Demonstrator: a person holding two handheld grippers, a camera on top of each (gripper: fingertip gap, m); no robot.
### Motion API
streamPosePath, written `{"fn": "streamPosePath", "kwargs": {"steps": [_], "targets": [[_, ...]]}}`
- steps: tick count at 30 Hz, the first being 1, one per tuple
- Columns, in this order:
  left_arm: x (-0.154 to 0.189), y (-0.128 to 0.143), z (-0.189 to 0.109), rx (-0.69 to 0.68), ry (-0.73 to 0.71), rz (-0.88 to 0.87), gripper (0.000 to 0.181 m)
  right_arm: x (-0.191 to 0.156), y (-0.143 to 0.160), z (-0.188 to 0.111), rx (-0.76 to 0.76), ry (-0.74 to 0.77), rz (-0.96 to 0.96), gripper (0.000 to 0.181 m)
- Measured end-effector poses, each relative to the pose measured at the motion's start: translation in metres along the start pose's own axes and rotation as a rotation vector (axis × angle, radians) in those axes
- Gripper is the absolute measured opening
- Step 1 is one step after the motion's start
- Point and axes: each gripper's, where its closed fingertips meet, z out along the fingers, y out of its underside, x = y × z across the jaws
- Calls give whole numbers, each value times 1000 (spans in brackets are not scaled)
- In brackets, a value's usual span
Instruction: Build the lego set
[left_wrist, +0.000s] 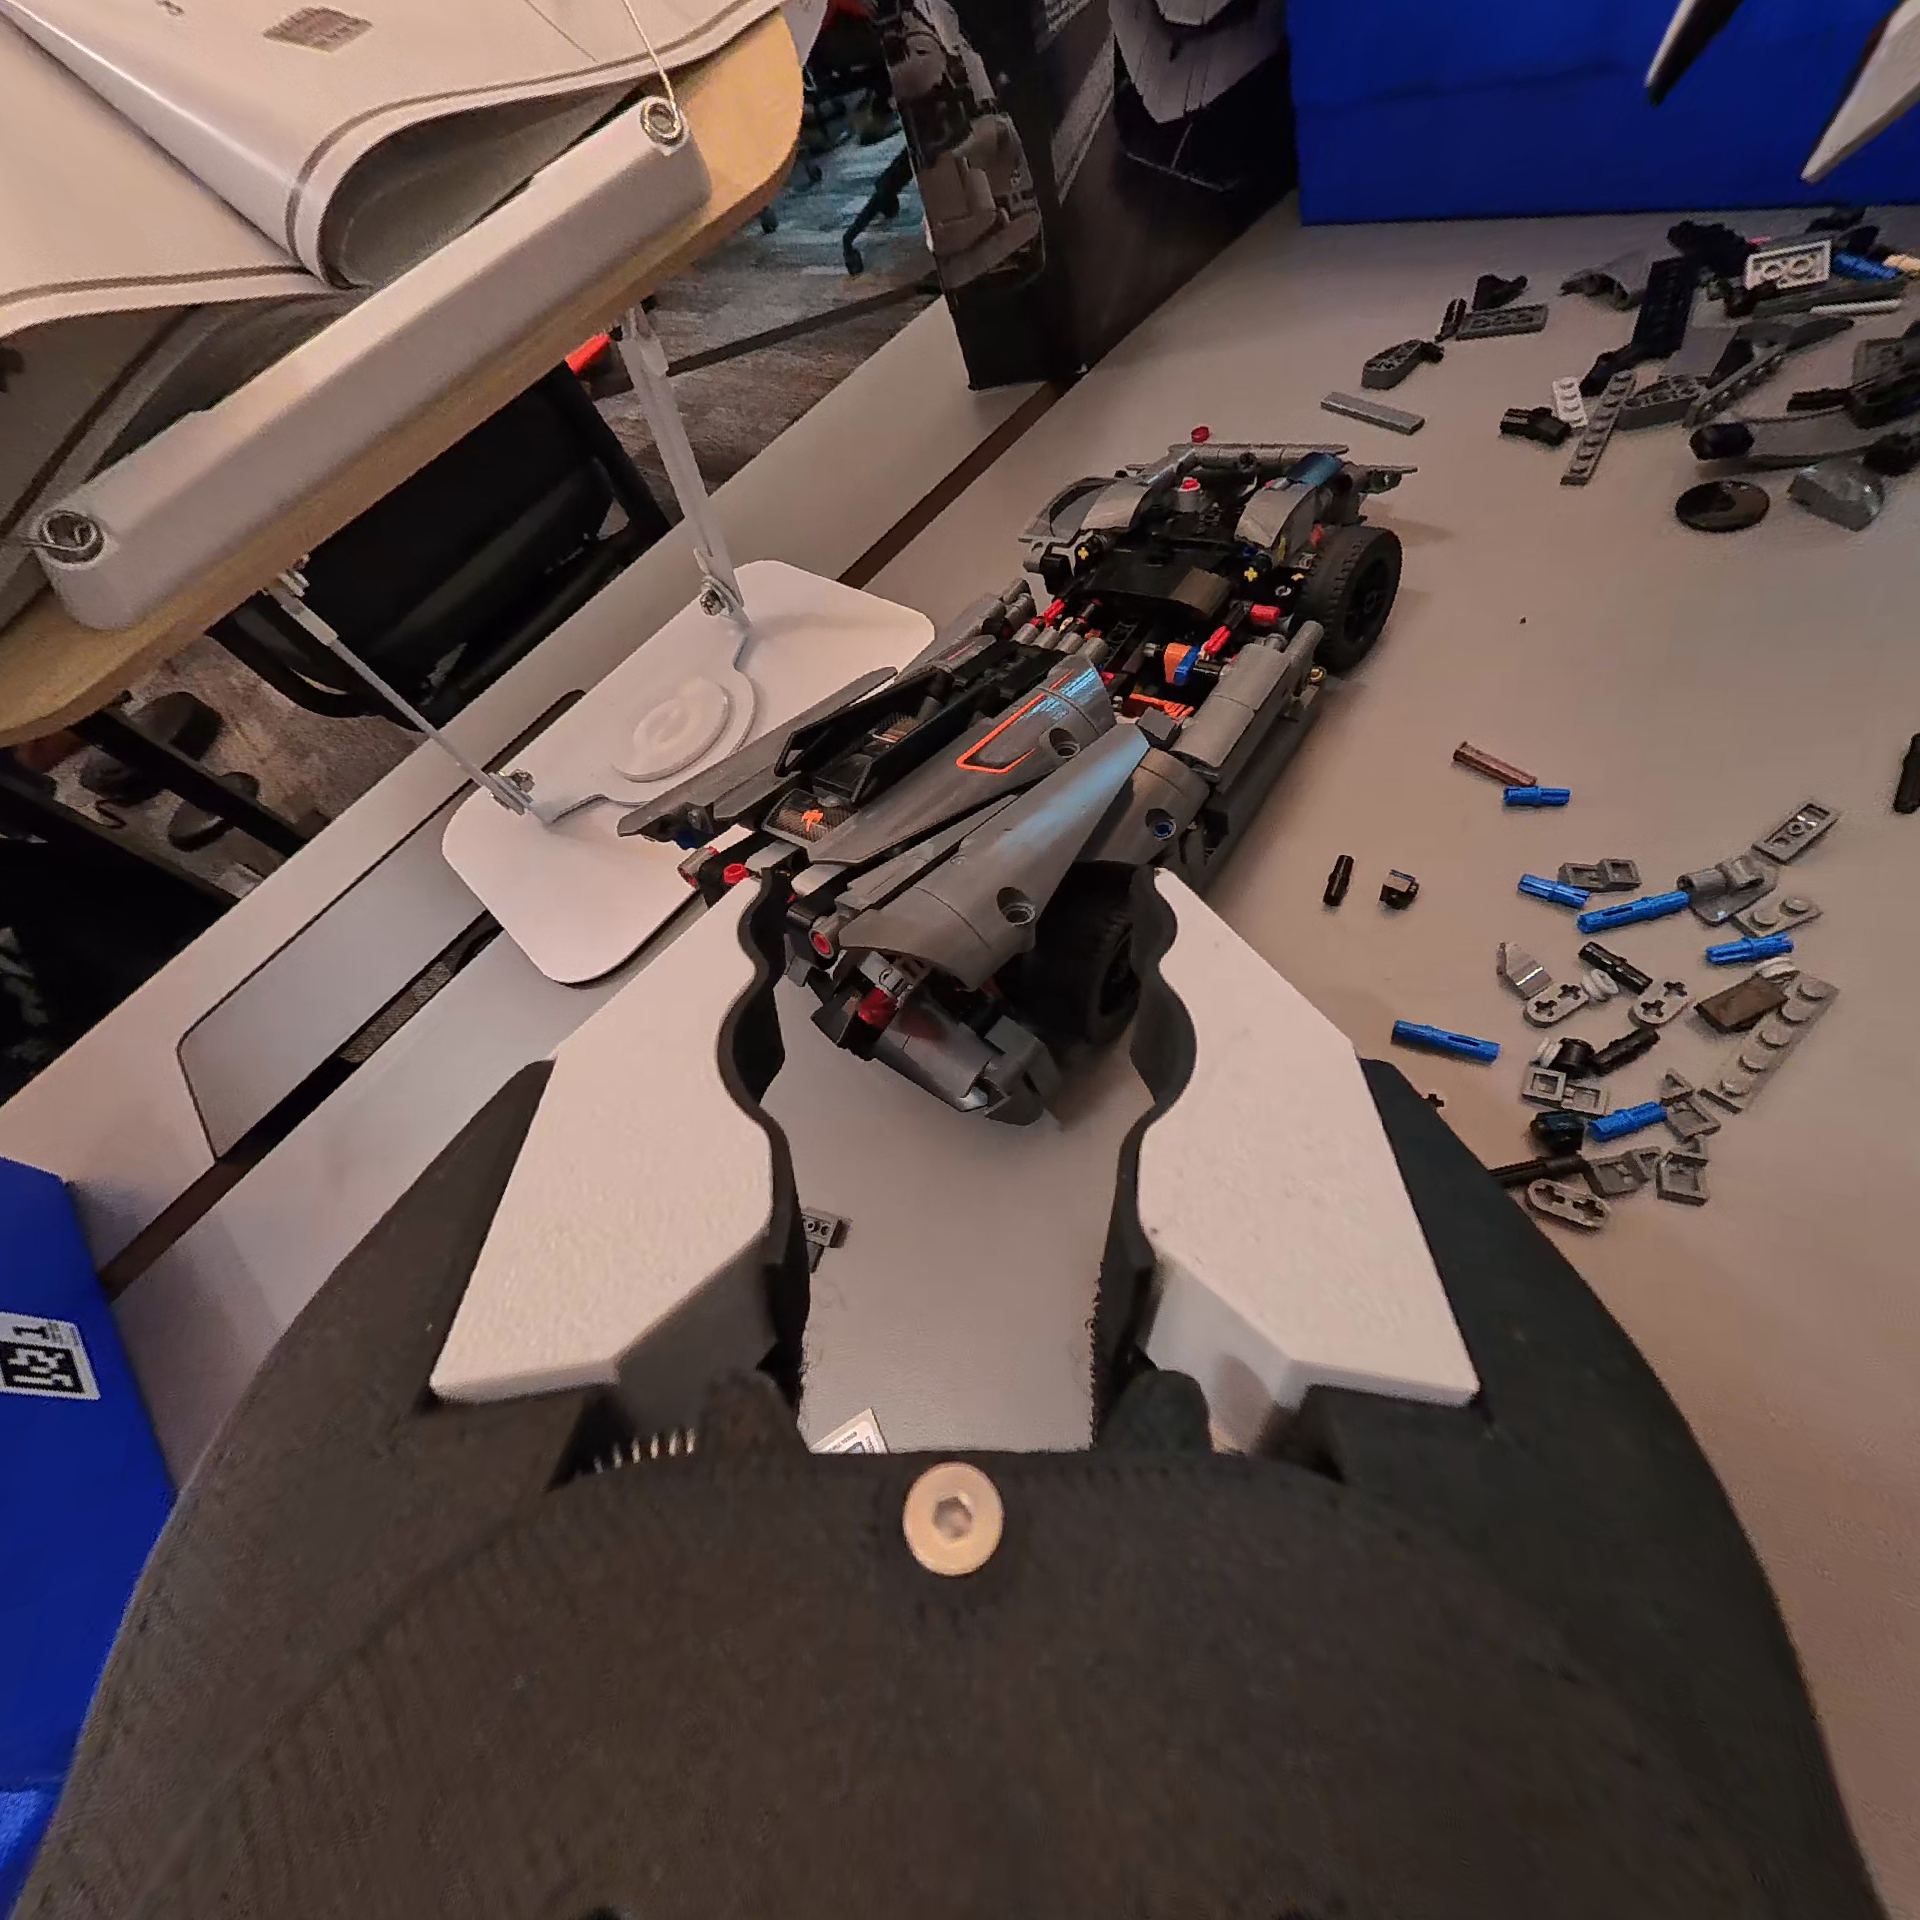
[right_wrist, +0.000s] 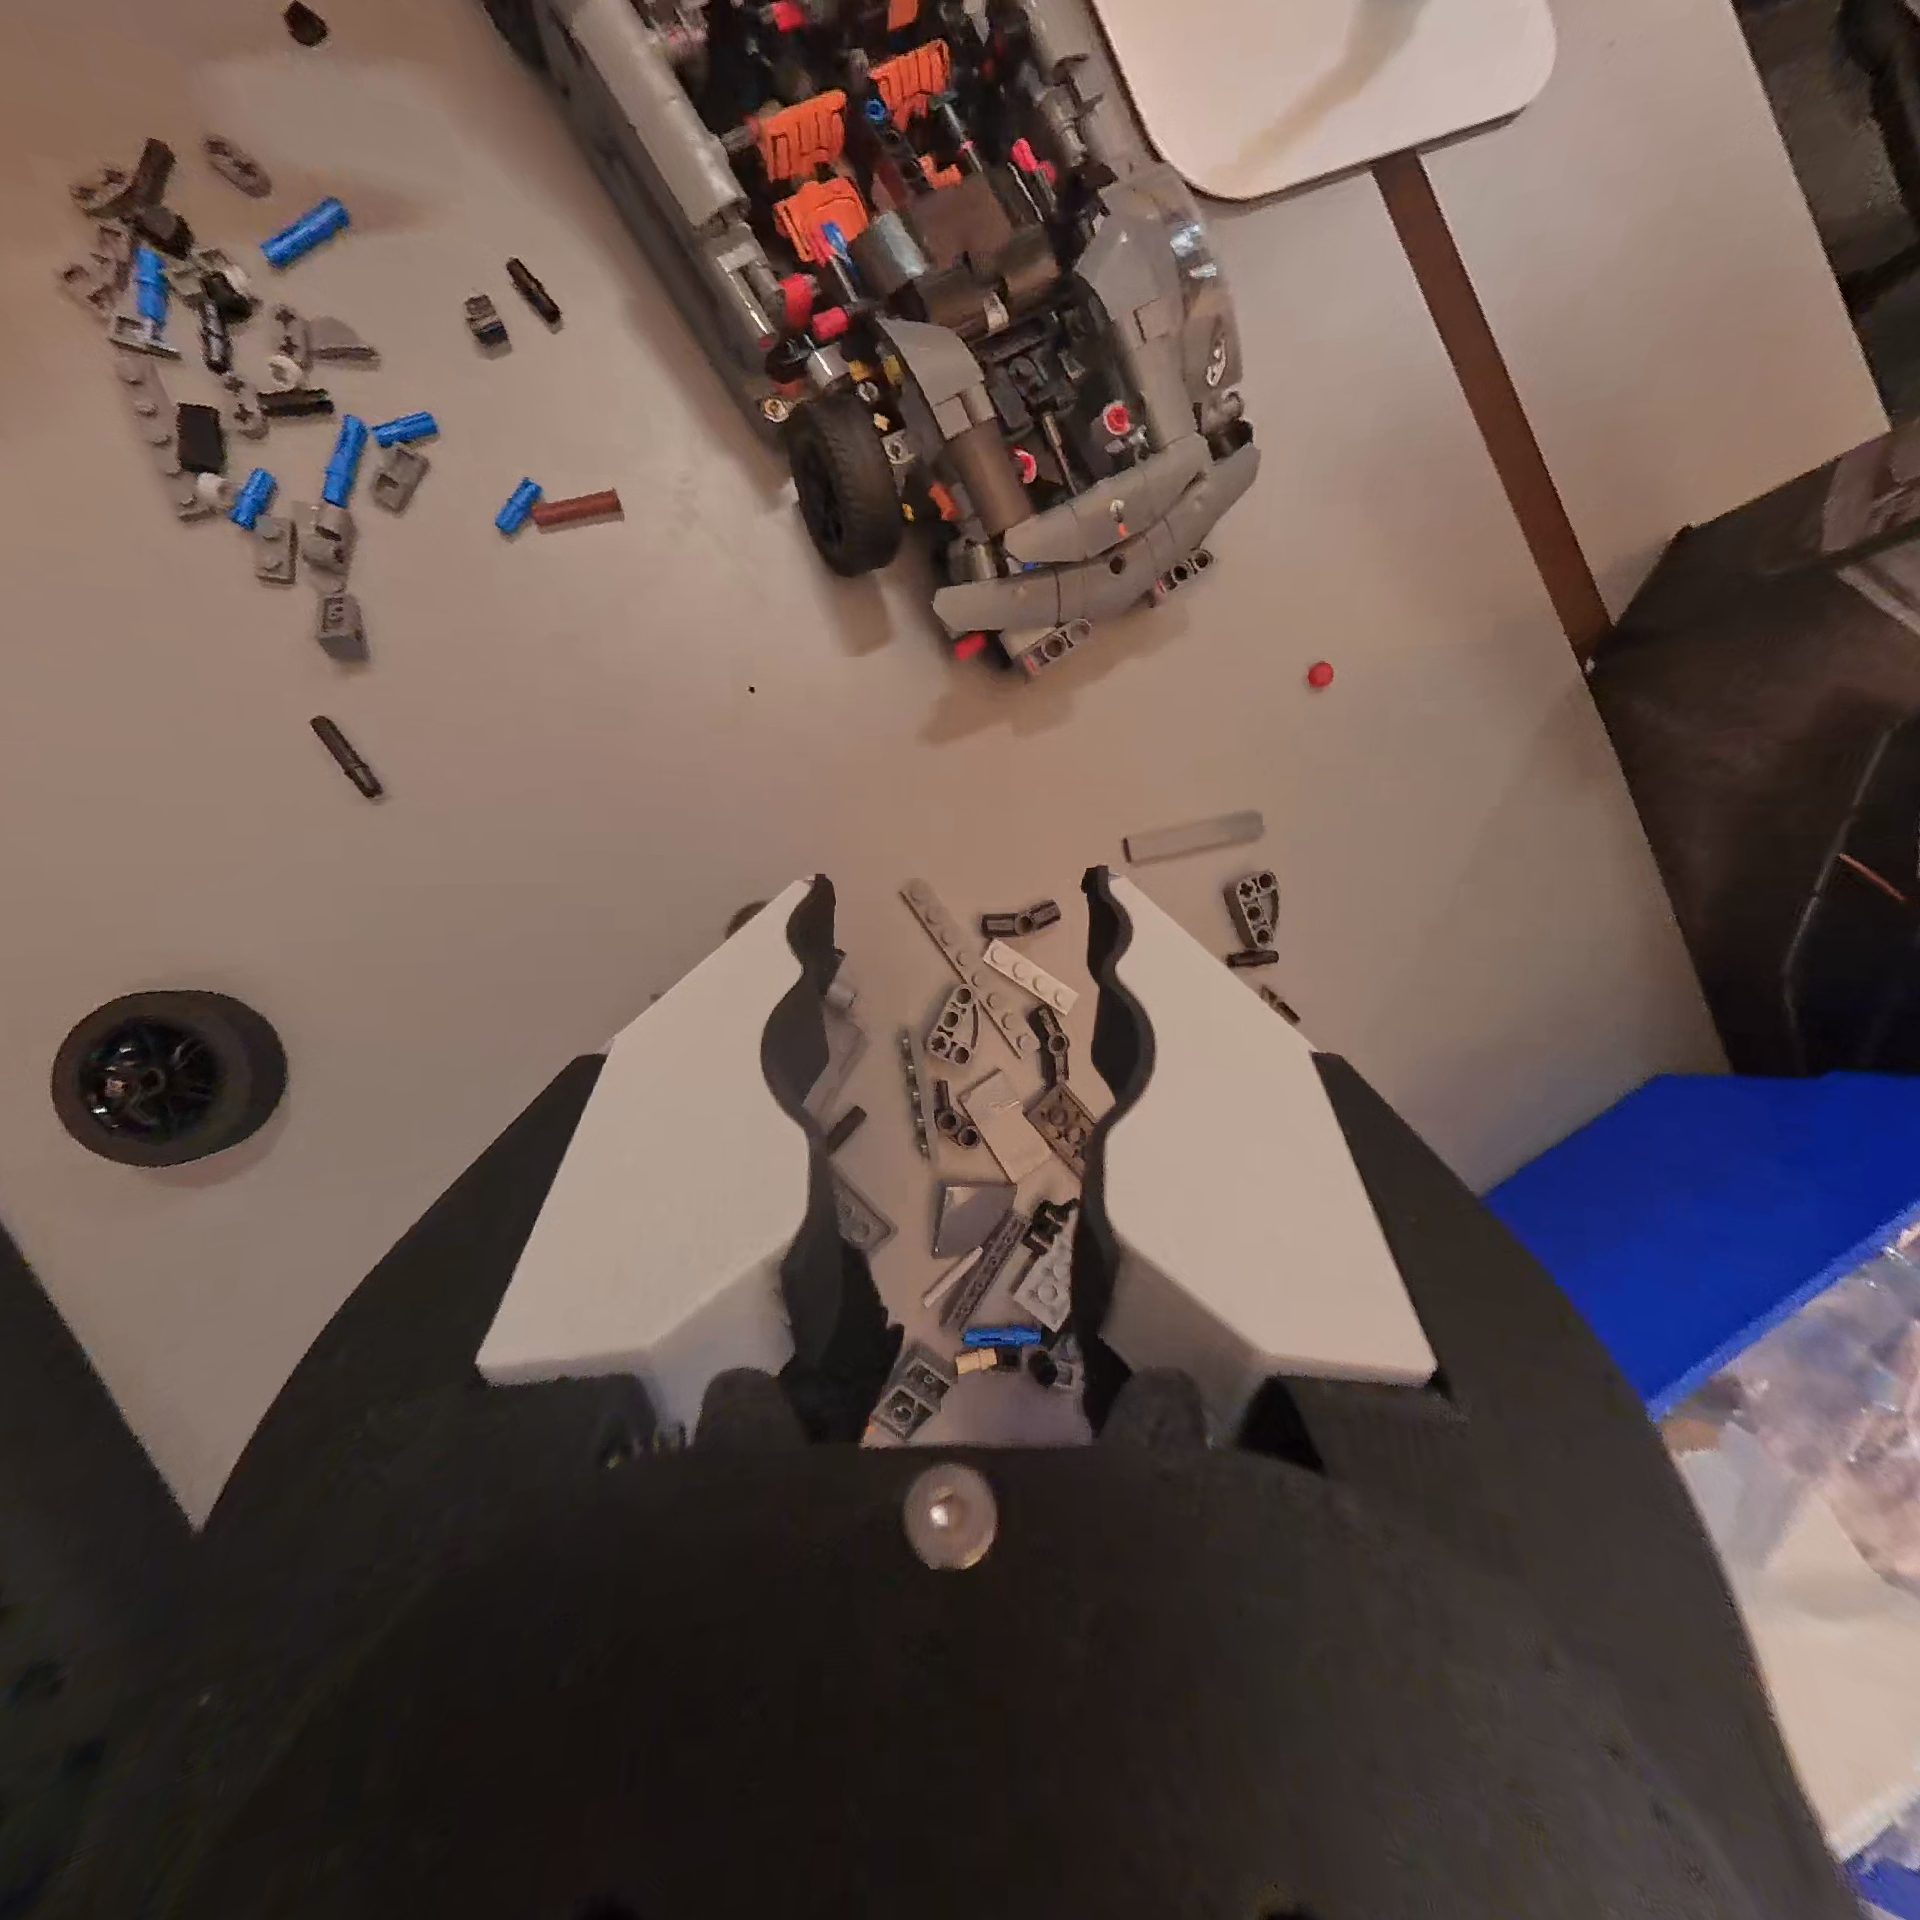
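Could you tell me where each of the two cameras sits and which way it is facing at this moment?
Left wrist view: sits on the left claw, low and angled forward along the table at the car model's near end; its own open fingers show.
Right wrist view: sits on the right claw, looking steeply down at a pile of loose parts between its open fingers.
Shared: the car model, the blue pins and the white stand base.
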Motion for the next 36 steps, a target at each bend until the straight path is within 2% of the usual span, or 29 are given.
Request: {"fn": "streamPosePath", "kwargs": {"steps": [7, 12, 19, 24, 30, 36], "targets": [[-2, -3, -3, 16, -20, 8, 63, 5, 13, 11, -40, 7, 1, 43], [0, -2, -2, 12, -8, 13, 63, 6, 10, 17, -12, 4, 17, 44], [3, -3, 0, 8, 0, 23, 63, 6, -11, 25, 77, 63, -33, 41], [4, -3, 0, 7, 0, 29, 63, 4, -30, 41, 153, 85, -48, 40], [0, -5, -3, 12, -14, 30, 62, 15, -45, 52, 246, 117, -31, 30], [-6, 0, -5, 1, -31, 22, 62, 17, -66, 67, 294, 161, -114, 31]]}}
